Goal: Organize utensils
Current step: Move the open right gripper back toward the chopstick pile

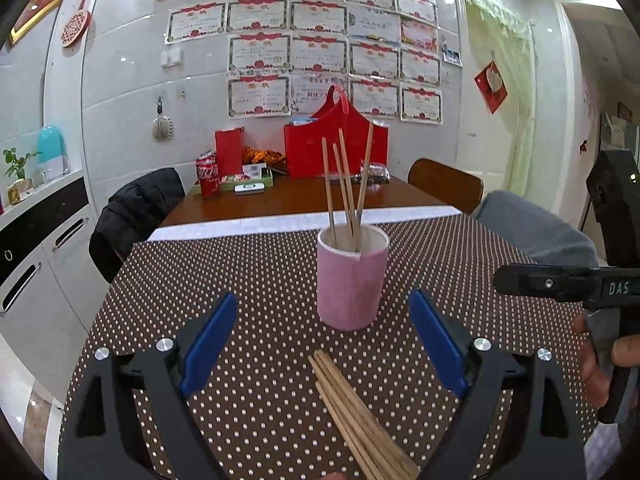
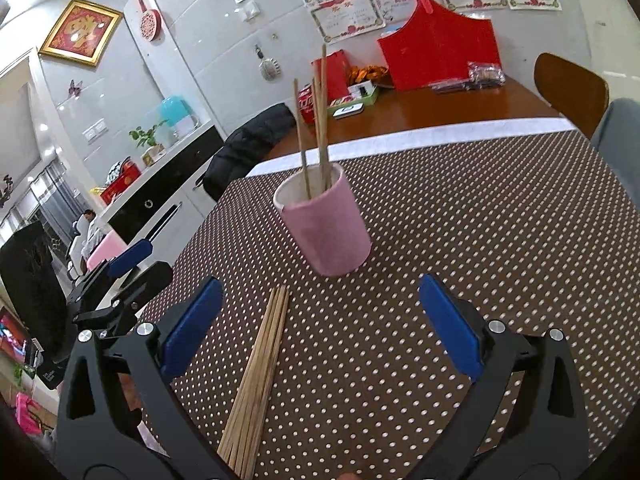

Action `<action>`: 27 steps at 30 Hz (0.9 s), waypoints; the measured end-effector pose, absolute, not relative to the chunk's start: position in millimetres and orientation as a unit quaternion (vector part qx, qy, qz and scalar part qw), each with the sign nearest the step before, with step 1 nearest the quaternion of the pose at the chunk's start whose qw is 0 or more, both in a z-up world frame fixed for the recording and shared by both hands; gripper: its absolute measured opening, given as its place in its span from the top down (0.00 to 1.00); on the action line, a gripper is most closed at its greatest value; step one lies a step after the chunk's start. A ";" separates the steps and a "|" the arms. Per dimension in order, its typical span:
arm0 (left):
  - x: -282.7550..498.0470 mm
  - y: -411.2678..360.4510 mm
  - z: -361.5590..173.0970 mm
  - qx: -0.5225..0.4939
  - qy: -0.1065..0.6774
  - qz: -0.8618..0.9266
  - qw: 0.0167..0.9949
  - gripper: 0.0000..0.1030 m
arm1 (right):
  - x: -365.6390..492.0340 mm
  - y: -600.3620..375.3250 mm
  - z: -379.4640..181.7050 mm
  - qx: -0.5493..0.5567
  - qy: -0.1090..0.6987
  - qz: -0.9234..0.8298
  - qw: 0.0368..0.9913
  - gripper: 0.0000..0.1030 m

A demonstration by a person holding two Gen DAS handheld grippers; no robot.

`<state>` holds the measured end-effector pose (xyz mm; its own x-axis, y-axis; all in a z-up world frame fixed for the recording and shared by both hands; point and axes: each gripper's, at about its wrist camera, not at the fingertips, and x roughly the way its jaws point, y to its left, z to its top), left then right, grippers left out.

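A pink cup (image 1: 353, 278) stands upright on the brown polka-dot tablecloth (image 1: 264, 288) and holds several wooden chopsticks (image 1: 347, 184). A bundle of loose chopsticks (image 1: 360, 412) lies flat on the cloth in front of the cup. My left gripper (image 1: 322, 344) is open and empty, above the near end of the bundle. In the right wrist view the cup (image 2: 326, 226) stands ahead and the bundle (image 2: 258, 376) lies by the left finger. My right gripper (image 2: 320, 328) is open and empty. The right gripper's body also shows at the right edge of the left wrist view (image 1: 560, 280).
Beyond the cloth, the wooden table (image 1: 296, 200) carries a red bag (image 1: 334, 144), a red can (image 1: 208, 176), a small tray of items (image 1: 246, 178) and a dark packet (image 1: 374, 174). Chairs stand at the left (image 1: 132, 216) and right (image 1: 444, 184). White cabinets (image 1: 32, 264) line the left.
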<state>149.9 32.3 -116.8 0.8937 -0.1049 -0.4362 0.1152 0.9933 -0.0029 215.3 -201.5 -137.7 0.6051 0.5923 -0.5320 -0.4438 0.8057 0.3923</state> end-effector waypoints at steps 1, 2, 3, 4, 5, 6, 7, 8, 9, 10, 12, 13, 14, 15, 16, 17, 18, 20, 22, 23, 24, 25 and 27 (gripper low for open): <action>149.9 32.6 -118.2 0.009 0.225 -0.056 0.973 0.16 | 216.1 -199.9 -142.4 0.110 0.339 0.293 0.887 0.06; 149.4 33.6 -121.8 0.005 0.226 -0.056 0.972 0.16 | 216.4 -198.2 -145.8 0.108 0.342 0.294 0.886 0.06; 148.5 35.4 -126.0 -0.003 0.224 -0.056 0.973 0.16 | 217.7 -196.4 -150.4 0.105 0.348 0.294 0.884 0.06; 147.8 37.9 -131.0 -0.015 0.223 -0.056 0.973 0.16 | 218.6 -195.5 -154.3 0.103 0.354 0.292 0.883 0.06; 148.5 39.5 -135.4 -0.025 0.227 -0.057 0.972 0.16 | 218.7 -194.8 -156.4 0.102 0.356 0.291 0.882 0.06; 150.5 40.6 -140.5 -0.033 0.237 -0.062 0.969 0.16 | 218.2 -195.1 -158.2 0.100 0.357 0.291 0.882 0.06; 152.2 41.0 -143.5 -0.035 0.247 -0.064 0.966 0.16 | 218.7 -194.6 -158.2 0.100 0.357 0.291 0.882 0.06; 153.6 41.0 -147.1 -0.031 0.257 -0.061 0.964 0.16 | 219.8 -195.6 -158.5 0.101 0.358 0.291 0.881 0.06; 153.3 41.5 -149.1 -0.026 0.259 -0.054 0.964 0.16 | 219.2 -196.1 -159.3 0.103 0.358 0.292 0.881 0.06; 152.5 43.0 -149.8 -0.023 0.258 -0.049 0.965 0.16 | 218.3 -196.0 -160.1 0.103 0.359 0.292 0.881 0.06; 153.1 46.2 -151.3 -0.030 0.261 -0.050 0.964 0.16 | 216.5 -195.0 -161.6 0.101 0.359 0.292 0.881 0.06; 153.7 49.0 -152.0 -0.040 0.264 -0.052 0.962 0.16 | 215.4 -194.5 -163.0 0.100 0.360 0.294 0.880 0.06; 154.4 50.8 -152.4 -0.045 0.266 -0.052 0.962 0.16 | 214.0 -193.9 -165.0 0.100 0.361 0.295 0.879 0.06; 155.0 52.2 -153.3 -0.049 0.268 -0.053 0.961 0.16 | 214.8 -192.8 -165.1 0.098 0.363 0.295 0.878 0.06; 155.8 53.3 -154.1 -0.048 0.269 -0.052 0.961 0.16 | 214.3 -191.6 -166.7 0.096 0.365 0.296 0.877 0.06; 156.6 52.6 -155.5 -0.045 0.270 -0.050 0.960 0.16 | 214.1 -190.5 -167.3 0.094 0.366 0.296 0.877 0.06; 157.4 51.5 -156.7 -0.042 0.273 -0.048 0.960 0.16 | 213.6 -189.0 -169.0 0.092 0.370 0.297 0.876 0.06; 159.5 49.0 -158.9 -0.037 0.281 -0.047 0.958 0.16 | 213.6 -185.4 -170.4 0.088 0.374 0.301 0.873 0.06; 161.7 46.1 -160.1 -0.027 0.293 -0.045 0.955 0.16 | 213.5 -180.2 -171.5 0.080 0.379 0.305 0.870 0.06; 160.4 46.4 -161.7 -0.023 0.297 -0.045 0.953 0.16 | 213.3 -178.5 -172.2 0.076 0.381 0.305 0.869 0.06; 160.8 46.1 -163.9 -0.018 0.307 -0.043 0.951 0.16 | 212.5 -176.4 -173.4 0.071 0.385 0.306 0.868 0.06; 162.2 45.1 -166.9 -0.012 0.323 -0.043 0.945 0.16 | 211.8 -174.0 -174.8 0.065 0.389 0.309 0.865 0.06; 164.6 43.4 -172.6 -0.007 0.352 -0.038 0.935 0.16 | 212.3 -170.6 -178.5 0.053 0.399 0.308 0.862 0.06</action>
<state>164.6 43.4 -172.6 0.7493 -0.0754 -0.6580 0.0658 0.9971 -0.0393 212.3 -170.6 -178.5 0.4916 0.5733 -0.6555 -0.4880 0.8048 0.3379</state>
